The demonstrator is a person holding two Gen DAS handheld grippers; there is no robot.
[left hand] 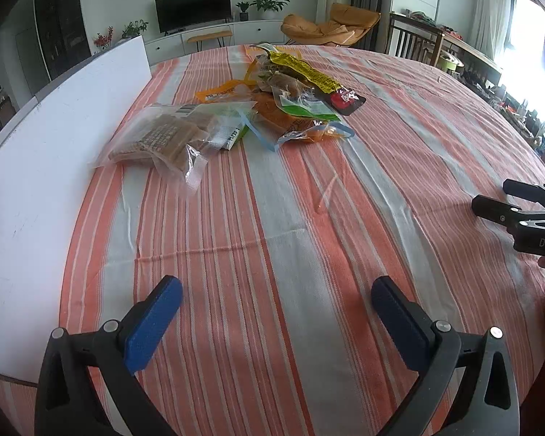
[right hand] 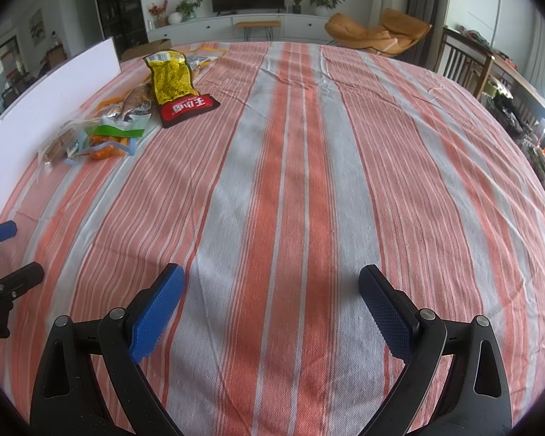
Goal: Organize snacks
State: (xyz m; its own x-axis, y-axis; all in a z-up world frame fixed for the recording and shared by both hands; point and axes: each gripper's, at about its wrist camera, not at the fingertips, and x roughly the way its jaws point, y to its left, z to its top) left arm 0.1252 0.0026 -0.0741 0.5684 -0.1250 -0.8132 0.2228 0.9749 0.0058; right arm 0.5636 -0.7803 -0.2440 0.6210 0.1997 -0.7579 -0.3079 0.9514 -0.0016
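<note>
Ahead at eleven o'clock of the left gripper (left hand: pixel 276 292), the snack pile (left hand: pixel 258 109) is lying on the striped tablecloth (left hand: pixel 309 218), stretching toward one o'clock. Both grippers are gaping, empty. The right gripper (right hand: pixel 271 283) is sitting farther off, at the pile's four o'clock.

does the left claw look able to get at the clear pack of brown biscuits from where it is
Probably yes. The left claw is open and holds nothing, and only bare striped cloth lies between it and the biscuit pack. The pack sits at the near edge of the snack pile, beside the white board.
</note>
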